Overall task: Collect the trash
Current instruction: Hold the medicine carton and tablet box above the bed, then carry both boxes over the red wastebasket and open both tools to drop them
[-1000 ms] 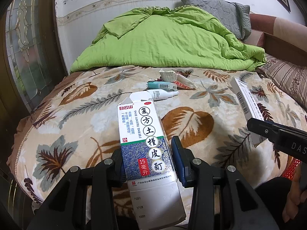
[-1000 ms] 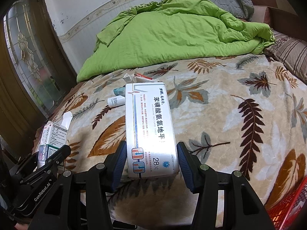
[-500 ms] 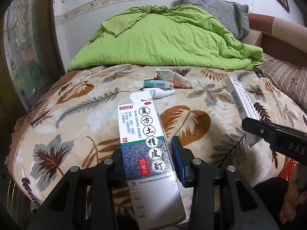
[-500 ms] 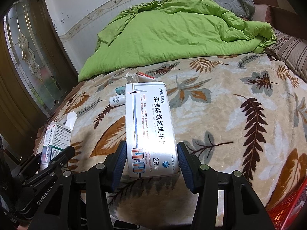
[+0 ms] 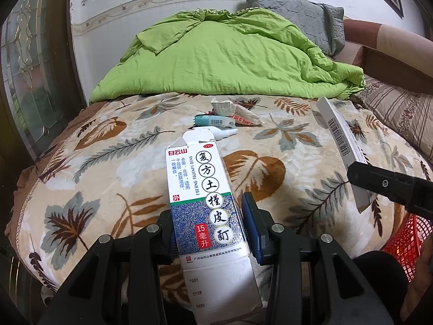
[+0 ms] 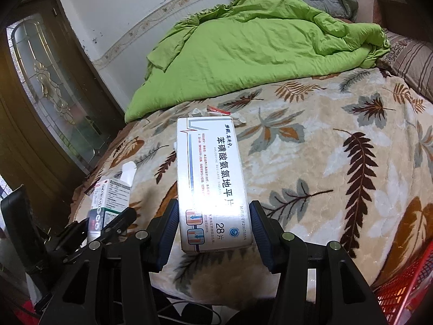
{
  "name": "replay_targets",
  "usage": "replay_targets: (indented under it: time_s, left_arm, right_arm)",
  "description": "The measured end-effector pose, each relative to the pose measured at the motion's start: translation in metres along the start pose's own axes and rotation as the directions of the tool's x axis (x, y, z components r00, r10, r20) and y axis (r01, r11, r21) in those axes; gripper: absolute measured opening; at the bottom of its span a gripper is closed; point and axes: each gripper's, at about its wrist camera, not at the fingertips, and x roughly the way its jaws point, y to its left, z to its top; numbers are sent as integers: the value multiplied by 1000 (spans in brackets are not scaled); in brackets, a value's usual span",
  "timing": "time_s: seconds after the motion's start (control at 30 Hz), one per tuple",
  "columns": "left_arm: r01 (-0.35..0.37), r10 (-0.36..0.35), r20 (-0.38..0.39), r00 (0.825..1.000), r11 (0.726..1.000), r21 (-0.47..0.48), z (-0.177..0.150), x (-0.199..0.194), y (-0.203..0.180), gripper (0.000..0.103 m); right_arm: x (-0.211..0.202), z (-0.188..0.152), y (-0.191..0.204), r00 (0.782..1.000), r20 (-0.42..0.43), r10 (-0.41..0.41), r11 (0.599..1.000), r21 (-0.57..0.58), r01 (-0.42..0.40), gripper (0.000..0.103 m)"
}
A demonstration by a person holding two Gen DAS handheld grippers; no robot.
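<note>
My left gripper (image 5: 208, 224) is shut on a white and blue medicine box (image 5: 203, 189) with an open top flap, held above the near edge of the bed. My right gripper (image 6: 211, 230) is shut on a white tablet box (image 6: 211, 178). Each held box also shows in the other view: the tablet box (image 5: 341, 146) at the right, the blue box (image 6: 111, 200) at the lower left. More trash lies mid-bed: a teal tube (image 5: 213, 121), a white bottle (image 5: 222, 132) and crumpled wrappers (image 5: 235, 111).
A leaf-patterned blanket (image 5: 108, 168) covers the bed. A green quilt (image 5: 230, 59) and grey pillow (image 5: 297, 19) are piled at the back. A red mesh basket (image 6: 403, 292) stands at the lower right beside the bed. A dark wooden door (image 6: 46, 103) is on the left.
Both grippers have drawn back slightly from the bed with their boxes still held. The right gripper has tilted a little toward the right.
</note>
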Motion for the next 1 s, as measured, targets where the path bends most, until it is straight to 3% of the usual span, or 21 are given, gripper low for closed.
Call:
replay_targets:
  time_s: [0.4,0.6,0.87,1.0]
  left_arm:
    - [39,-39,6,999,999,7,5,-11,-7,39]
    - [94,-95,15,995,995,18,11,-21,-17,39]
    - [204,-205,19,979,977,64,25,-37,-42,39]
    - [272,-275,13,961,957,105,31,-46,-65,39]
  right_arm:
    - [-17,1,2,999,5,37,999,30,-37,57]
    - [-34,5,-8,999,21,40,997,64,-42,57]
    - [-77,6,-39,998,59,8,989,144,-17,57]
    - [-109,3,-62,996,84,-41,983,181,26,57]
